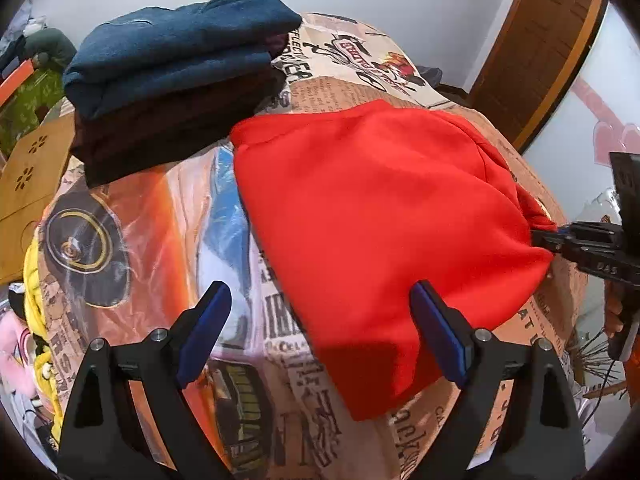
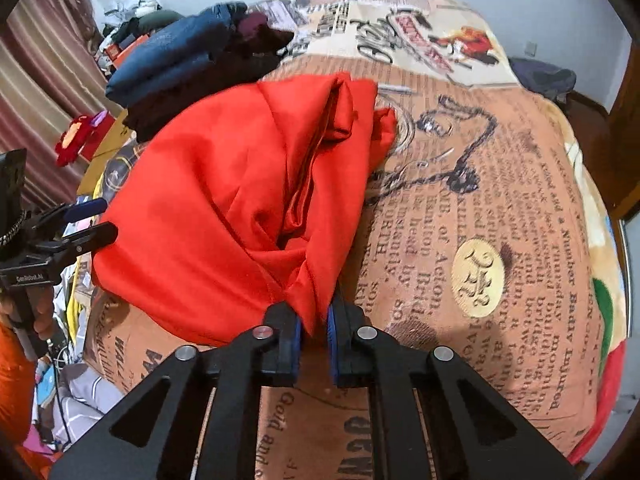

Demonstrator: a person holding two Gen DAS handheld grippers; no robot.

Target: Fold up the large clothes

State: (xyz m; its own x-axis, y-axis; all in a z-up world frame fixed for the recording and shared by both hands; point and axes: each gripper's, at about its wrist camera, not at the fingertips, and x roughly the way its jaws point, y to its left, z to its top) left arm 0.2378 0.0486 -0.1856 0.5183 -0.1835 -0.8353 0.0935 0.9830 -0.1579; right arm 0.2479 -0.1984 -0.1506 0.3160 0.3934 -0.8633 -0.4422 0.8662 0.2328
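Right wrist view shows the right tool (image 2: 314,326) clamped on a bunched fold of the red garment (image 2: 224,208), its blue pads (image 2: 297,332) pressed close with red cloth pinched between them. That garment lies partly folded on the bed (image 2: 500,208), whose cover is printed like old newspaper, and it sits just in front of the stack of folded clothes (image 2: 180,60), a dark blue piece on top of darker ones. Left of the red garment, the left tool (image 2: 93,219) hangs just beside its edge, held by a hand (image 2: 38,312) next to an orange sleeve (image 2: 14,380).

Left wrist view has the left tool (image 1: 320,300) spread wide above the near edge of the red garment (image 1: 380,208), with nothing gripped; one blue pad (image 1: 438,332) stands over the cloth and the other over the bed cover. At the right corner of the red garment the right tool (image 1: 554,240) pinches the cloth. Beyond the garment's far left corner rests the stack of folded clothes (image 1: 168,80), and a wooden door frame (image 1: 552,40) rises behind the garment on the right
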